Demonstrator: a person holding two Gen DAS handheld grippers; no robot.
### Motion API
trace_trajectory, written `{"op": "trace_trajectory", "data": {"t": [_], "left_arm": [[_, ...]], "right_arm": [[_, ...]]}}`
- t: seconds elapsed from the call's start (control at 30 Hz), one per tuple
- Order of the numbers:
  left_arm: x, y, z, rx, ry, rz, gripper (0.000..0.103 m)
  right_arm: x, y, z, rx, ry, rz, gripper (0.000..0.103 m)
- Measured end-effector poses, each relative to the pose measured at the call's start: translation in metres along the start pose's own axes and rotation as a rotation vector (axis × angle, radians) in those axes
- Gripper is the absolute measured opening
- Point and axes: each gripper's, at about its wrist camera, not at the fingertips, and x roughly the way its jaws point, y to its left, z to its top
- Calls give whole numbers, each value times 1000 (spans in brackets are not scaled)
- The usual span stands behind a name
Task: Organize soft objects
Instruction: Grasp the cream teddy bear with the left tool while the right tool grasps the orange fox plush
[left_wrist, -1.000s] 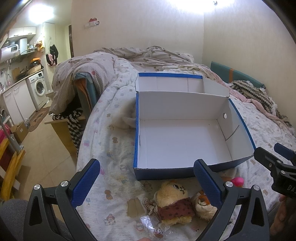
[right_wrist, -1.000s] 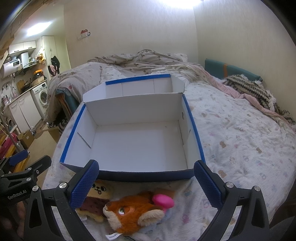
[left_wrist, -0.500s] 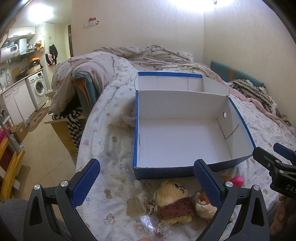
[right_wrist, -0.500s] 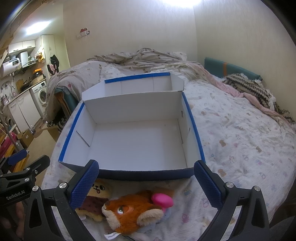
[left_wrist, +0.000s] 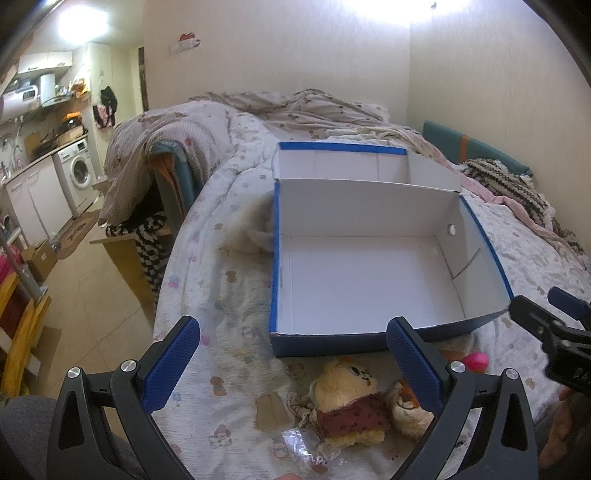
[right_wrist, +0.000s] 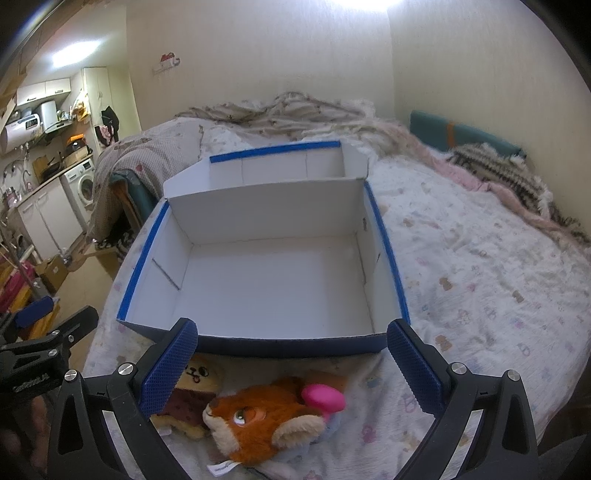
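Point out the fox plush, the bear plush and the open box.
fox plush (right_wrist: 255, 421), right wrist view, on its face.
bear plush (left_wrist: 349, 384), left wrist view, on its head.
open box (right_wrist: 258, 345), right wrist view, on its near blue wall.

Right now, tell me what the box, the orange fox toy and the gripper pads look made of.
Box: likely cardboard, matte white inside, blue outside, with fold creases.
Orange fox toy: plush fabric, fuzzy pile, sewn-in tag.
Right gripper pads: probably blue rubber or plastic; fine knurled texture.
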Motion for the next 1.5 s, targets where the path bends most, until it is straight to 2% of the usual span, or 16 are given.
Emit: {"op": "trace_trajectory", "data": {"t": [0.13, 0.2, 0.27, 0.37, 0.53, 0.63, 0.7, 0.77, 0.97, 1.0, 1.03, 1.07, 1.27, 1.3, 1.37, 1.5], "left_arm": [[13, 15, 1, -54, 62, 17, 101], [26, 25, 0, -86, 128, 66, 101], [39, 31, -4, -80, 186, 157, 101], [59, 39, -10, -108, 285, 128, 101], [82, 52, -23, -191, 415, 86, 101], [93, 56, -29, -203, 468, 95, 100], [104, 58, -39, -223, 537, 84, 92], [112, 57, -51, -247, 610, 55, 89], [110, 31, -37, -214, 599, -48, 88], [112, 25, -35, -217, 609, -78, 81], [117, 15, -35, -220, 639, -115, 69], [121, 9, -35, -219, 660, -134, 66], [152, -21, -42, -209, 780, -200, 65], [161, -26, -48, -206, 826, -221, 63], [172, -33, -54, -181, 871, -222, 50], [165, -43, -41, -154, 794, -217, 45]], "right_arm": [[29, -12, 1, 33, 207, 93, 103], [49, -18, -4, 53, 332, 119, 103], [68, -20, -12, 56, 448, 137, 103], [87, -21, -25, 79, 539, 172, 103], [94, -28, -41, 158, 569, 170, 103], [90, -30, -36, 177, 575, 162, 103], [90, -29, -34, 185, 572, 161, 103], [89, -32, -34, 192, 570, 159, 103], [89, -48, -33, 260, 571, 147, 103], [89, -49, -33, 267, 569, 146, 103], [89, -50, -33, 272, 569, 144, 103], [89, -50, -32, 275, 567, 143, 103], [88, -51, -32, 276, 556, 142, 103], [88, -51, -31, 278, 556, 143, 103], [89, -49, -29, 280, 552, 147, 103], [84, -53, -29, 277, 544, 154, 103]]}}
